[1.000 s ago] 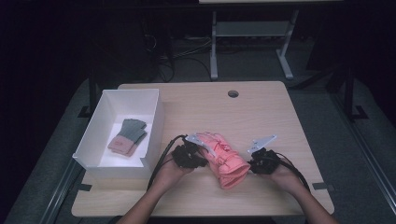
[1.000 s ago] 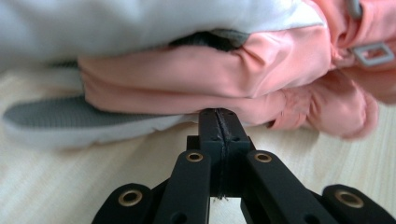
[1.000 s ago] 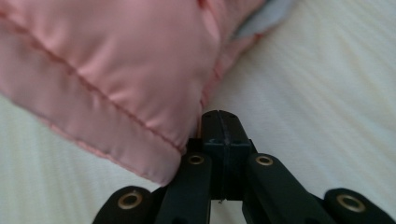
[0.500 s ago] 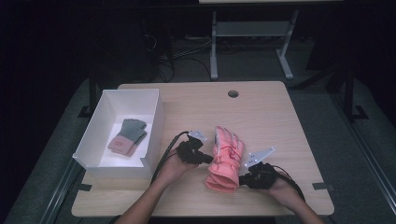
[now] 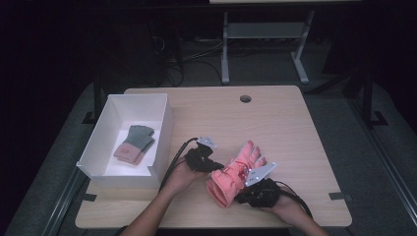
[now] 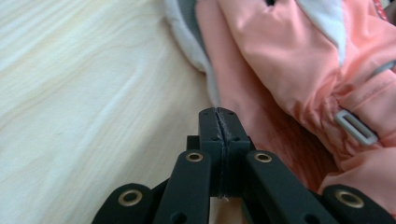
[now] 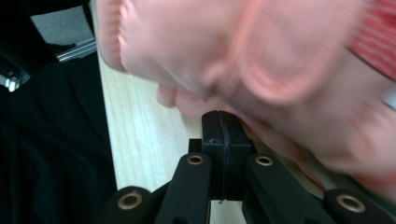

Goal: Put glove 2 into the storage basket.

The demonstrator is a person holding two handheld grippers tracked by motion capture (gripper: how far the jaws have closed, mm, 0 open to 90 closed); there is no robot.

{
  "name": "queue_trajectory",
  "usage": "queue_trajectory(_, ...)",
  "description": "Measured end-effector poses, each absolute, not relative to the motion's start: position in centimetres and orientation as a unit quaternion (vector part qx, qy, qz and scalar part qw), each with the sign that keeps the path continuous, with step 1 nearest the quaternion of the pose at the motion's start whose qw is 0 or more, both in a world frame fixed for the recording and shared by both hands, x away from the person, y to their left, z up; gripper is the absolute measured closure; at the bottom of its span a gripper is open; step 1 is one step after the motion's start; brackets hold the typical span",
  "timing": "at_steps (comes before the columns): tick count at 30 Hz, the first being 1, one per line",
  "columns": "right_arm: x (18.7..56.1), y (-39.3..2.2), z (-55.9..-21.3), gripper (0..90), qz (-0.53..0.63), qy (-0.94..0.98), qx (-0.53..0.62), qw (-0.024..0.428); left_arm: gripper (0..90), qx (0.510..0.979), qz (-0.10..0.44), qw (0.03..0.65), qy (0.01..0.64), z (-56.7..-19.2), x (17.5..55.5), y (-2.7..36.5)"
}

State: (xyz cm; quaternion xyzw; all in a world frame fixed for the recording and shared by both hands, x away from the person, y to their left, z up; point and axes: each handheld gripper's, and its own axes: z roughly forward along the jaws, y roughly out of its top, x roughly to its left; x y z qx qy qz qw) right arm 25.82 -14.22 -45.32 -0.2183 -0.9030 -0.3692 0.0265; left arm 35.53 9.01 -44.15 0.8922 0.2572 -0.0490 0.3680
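- Lay on the pale wooden table (image 5: 295, 123), near the front edge and right of centre: a padded salmon-pink ski glove (image 5: 235, 173) with a grey buckle strap; fingers pointed far and right, cuff near.
- Rested at the glove's left side: the left gripper (image 6: 218, 122); jaws pressed fully together, nothing seen pinched between them; tips just beside the glove's white-trimmed cuff.
- Sat at the glove's near right side: the right gripper (image 7: 221, 126); jaws likewise closed tight with nothing visibly caught; tips close up against the blurred pink fabric.
- Stood well apart at the left: an open white rectangular box (image 5: 162, 132); held a small grey-and-pink knitted glove (image 5: 134, 142).
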Motion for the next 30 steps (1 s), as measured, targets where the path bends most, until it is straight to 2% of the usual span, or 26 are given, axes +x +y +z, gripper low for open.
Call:
queue_trajectory(3,25.8,-15.6,-45.0,89.4,-0.37,-0.898,-0.238,0.013,85.2,0.889,-0.039,0.369,0.268,-43.4,35.6,9.6)
queue_trajectory(5,25.5,-16.6,-44.8,82.0,-0.37,-0.894,-0.252,-0.002,82.1,0.886,-0.034,0.373,0.273,-42.8,35.6,10.0)
queue_trajectory(8,25.1,-18.4,-44.5,68.5,-0.38,-0.882,-0.278,-0.02,72.8,0.882,-0.03,0.38,0.278,-41.8,35.7,10.6)
queue_trajectory(16,24.2,-21.9,-44.7,36.3,-0.373,-0.858,-0.347,-0.061,39.6,0.877,-0.034,0.392,0.274,-39.2,35.2,10.0)
queue_trajectory(19,24.1,-22.6,-44.7,27.3,-0.369,-0.85,-0.368,-0.075,32.7,0.877,-0.038,0.401,0.263,-38.5,35.0,9.0)
queue_trajectory(25,24.0,-23.3,-44.7,17.9,-0.364,-0.839,-0.395,-0.09,19.5,0.886,-0.042,0.391,0.246,-38.4,35.4,6.2)
queue_trajectory(30,24.0,-23.1,-44.7,14.6,-0.36,-0.841,-0.393,-0.094,15.8,0.893,-0.051,0.381,0.235,-39.1,35.8,4.3)
